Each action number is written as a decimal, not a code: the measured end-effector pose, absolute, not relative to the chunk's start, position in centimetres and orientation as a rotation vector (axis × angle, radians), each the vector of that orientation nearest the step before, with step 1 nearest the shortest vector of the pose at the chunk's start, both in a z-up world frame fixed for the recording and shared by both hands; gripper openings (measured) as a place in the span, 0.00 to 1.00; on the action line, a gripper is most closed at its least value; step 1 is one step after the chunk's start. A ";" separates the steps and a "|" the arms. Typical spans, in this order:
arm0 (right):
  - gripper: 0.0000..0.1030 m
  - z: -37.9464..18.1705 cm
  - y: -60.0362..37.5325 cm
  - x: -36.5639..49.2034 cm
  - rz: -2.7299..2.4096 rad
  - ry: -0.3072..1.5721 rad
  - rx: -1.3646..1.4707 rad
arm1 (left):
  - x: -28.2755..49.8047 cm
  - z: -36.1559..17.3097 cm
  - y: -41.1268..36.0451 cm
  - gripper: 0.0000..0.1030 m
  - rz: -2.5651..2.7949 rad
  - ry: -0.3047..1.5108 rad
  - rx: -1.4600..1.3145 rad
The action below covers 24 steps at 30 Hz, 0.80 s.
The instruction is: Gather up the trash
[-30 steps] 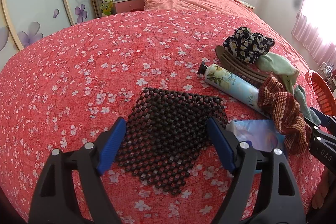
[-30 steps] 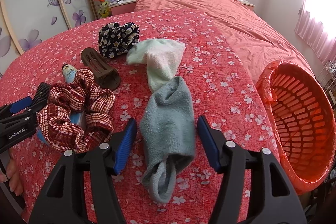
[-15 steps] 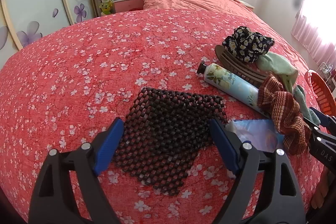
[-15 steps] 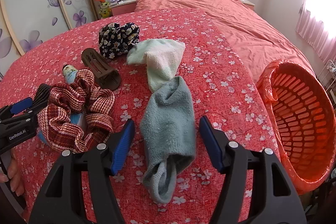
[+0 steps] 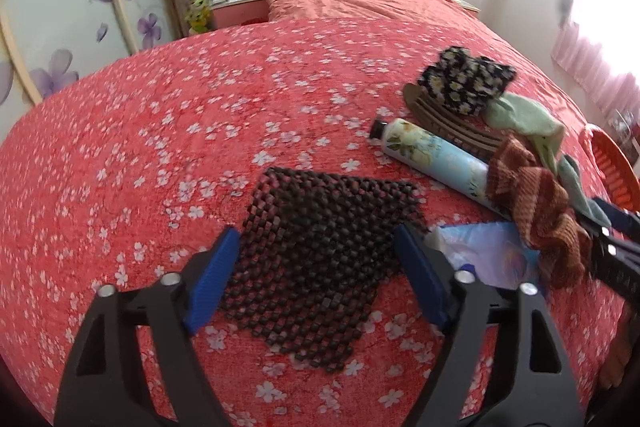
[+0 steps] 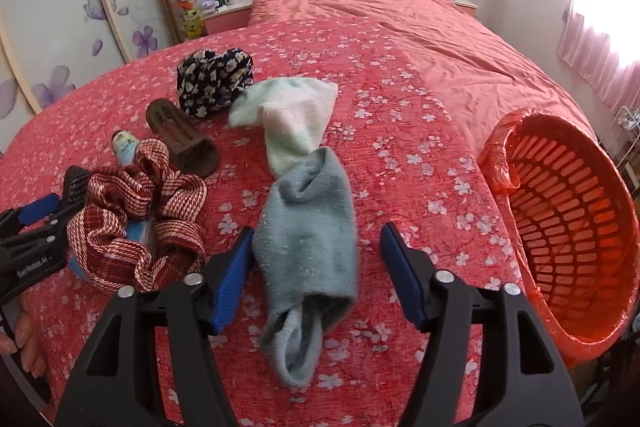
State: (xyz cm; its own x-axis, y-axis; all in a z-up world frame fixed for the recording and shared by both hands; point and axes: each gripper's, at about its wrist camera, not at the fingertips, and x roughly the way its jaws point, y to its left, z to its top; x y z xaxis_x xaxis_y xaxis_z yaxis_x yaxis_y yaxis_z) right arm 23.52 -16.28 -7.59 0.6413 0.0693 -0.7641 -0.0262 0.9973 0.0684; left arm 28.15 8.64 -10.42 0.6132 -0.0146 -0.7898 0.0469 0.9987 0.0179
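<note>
In the left wrist view, the left gripper [image 5: 316, 277] is seen closing, still wide, over the beaded mat [image 5: 320, 259]; the blue wrapper [image 5: 488, 255] just beside it should be targeted instead. In the right wrist view, the right gripper [image 6: 316, 273] is closing around the grey-blue sock [image 6: 308, 247], not yet pinched, and the orange basket [image 6: 568, 227] is kept near for dropping

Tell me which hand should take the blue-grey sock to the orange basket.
Right. The right gripper already straddles the blue-grey sock, jaws closing, with the orange basket just beside it. The left gripper is over the black beaded mat, farther away.
</note>
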 end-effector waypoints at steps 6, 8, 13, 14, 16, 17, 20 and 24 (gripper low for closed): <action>0.09 -7.2 -16.0 23.0 0.079 0.858 0.079 | 27.2 -10.3 7.1 0.25 -0.115 0.886 0.082; 0.08 -6.8 -16.2 22.5 0.099 0.846 0.115 | 26.8 -10.2 7.2 0.15 -0.117 0.881 0.080; 0.08 -5.3 -16.4 21.1 0.114 0.796 0.138 | 25.9 -9.0 8.6 0.14 -0.127 0.863 0.016; 0.08 -4.9 -16.6 20.8 0.120 0.784 0.142 | 25.7 -8.4 8.9 0.14 -0.125 0.851 0.008; 0.08 -3.9 -16.7 20.2 0.127 0.757 0.151 | 25.2 -7.2 9.2 0.14 -0.123 0.829 -0.003; 0.08 -3.6 -17.3 20.2 0.131 0.747 0.157 | 24.9 -6.4 9.3 0.14 -0.122 0.815 -0.008; 0.08 -2.3 -18.1 19.6 0.139 0.714 0.178 | 24.2 -4.1 9.2 0.14 -0.115 0.772 -0.017; 0.08 -0.9 -20.2 18.4 0.130 0.667 0.177 | 22.8 -1.3 7.9 0.14 -0.133 0.718 -0.023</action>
State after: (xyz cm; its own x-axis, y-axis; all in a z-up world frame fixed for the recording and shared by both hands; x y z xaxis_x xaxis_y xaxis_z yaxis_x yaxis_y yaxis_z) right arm 18.37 -20.17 -0.92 0.7783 0.1762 -0.6027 -0.0627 0.9768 0.2046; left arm 22.81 7.89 -1.33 0.7448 -0.1299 -0.6546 0.1138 0.9912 -0.0672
